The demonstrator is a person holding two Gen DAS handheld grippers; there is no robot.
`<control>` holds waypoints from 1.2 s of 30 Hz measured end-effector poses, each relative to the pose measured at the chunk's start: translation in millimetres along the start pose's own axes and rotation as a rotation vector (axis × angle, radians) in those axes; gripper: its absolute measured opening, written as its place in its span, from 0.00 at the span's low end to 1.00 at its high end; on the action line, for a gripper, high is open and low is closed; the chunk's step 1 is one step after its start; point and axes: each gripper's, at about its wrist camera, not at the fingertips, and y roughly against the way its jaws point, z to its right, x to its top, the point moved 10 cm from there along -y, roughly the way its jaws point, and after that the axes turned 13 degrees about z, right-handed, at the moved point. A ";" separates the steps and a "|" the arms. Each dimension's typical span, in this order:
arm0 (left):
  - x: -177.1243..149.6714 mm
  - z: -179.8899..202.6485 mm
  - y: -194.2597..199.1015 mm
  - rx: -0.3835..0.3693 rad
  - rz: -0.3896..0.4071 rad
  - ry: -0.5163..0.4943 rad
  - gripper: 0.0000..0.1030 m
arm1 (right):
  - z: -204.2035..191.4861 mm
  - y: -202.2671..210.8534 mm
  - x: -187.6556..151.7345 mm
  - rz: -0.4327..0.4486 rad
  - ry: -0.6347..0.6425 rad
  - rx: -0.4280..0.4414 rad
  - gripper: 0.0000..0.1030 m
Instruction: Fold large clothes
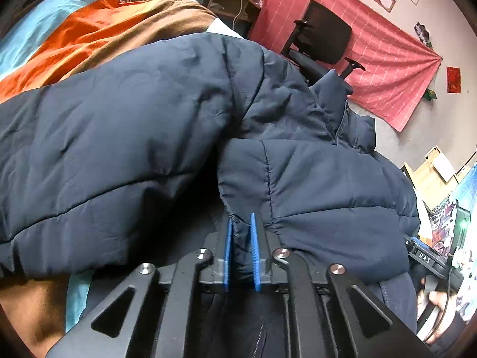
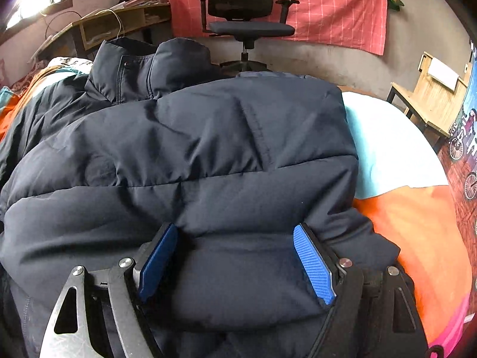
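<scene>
One navy puffer jacket (image 1: 134, 137), bunched on the bed over a blue/orange/brown bedsheet (image 1: 89, 32). Two hand-held grippers. Left hand-held gripper (image 1: 241, 223): blue pads nearly together, clenched on a thin fold of the jacket's edge. Right hand-held gripper (image 2: 235, 232): jaws spread wide, released, pads resting against a puffy jacket panel, nothing pinched.

Right wrist view only: jacket collar (image 2: 131, 68) standing up at the far side, jacket's right edge with bare sheet beside it, wooden bench (image 2: 432, 101) far right. Left wrist view only: the other gripper's body and the hand holding it, low right. One office chair (image 2: 247, 9) against a red wall cloth (image 2: 342, 6), beyond the bed; desk (image 2: 113, 21) far left.
</scene>
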 end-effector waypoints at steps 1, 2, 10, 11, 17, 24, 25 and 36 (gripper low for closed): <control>0.4 -0.5 2.8 0.002 -0.004 0.006 0.29 | 0.2 2.1 0.6 0.009 0.002 -0.005 0.77; 1.2 -1.4 6.3 0.002 -0.004 0.012 0.38 | 0.4 6.5 2.4 0.022 0.004 -0.019 0.77; 6.9 -35.5 51.2 0.022 0.032 0.107 0.57 | -80.5 57.6 31.1 0.185 0.148 0.076 0.84; 6.6 -42.8 56.9 0.049 0.038 0.110 0.57 | -97.6 61.8 32.2 0.194 0.182 0.102 0.85; -2.9 -84.2 87.5 0.161 0.032 0.157 0.57 | -196.6 71.9 26.4 0.238 0.344 0.238 0.86; -13.3 -146.0 129.0 0.363 0.040 0.194 0.58 | -272.4 55.1 11.6 0.208 0.425 0.310 0.86; -14.9 -156.5 134.9 0.390 0.045 0.216 0.58 | -278.6 53.0 12.6 0.207 0.425 0.315 0.86; -20.7 -237.2 169.8 0.566 0.157 0.444 0.58 | -306.8 17.3 1.8 0.172 0.423 0.287 0.94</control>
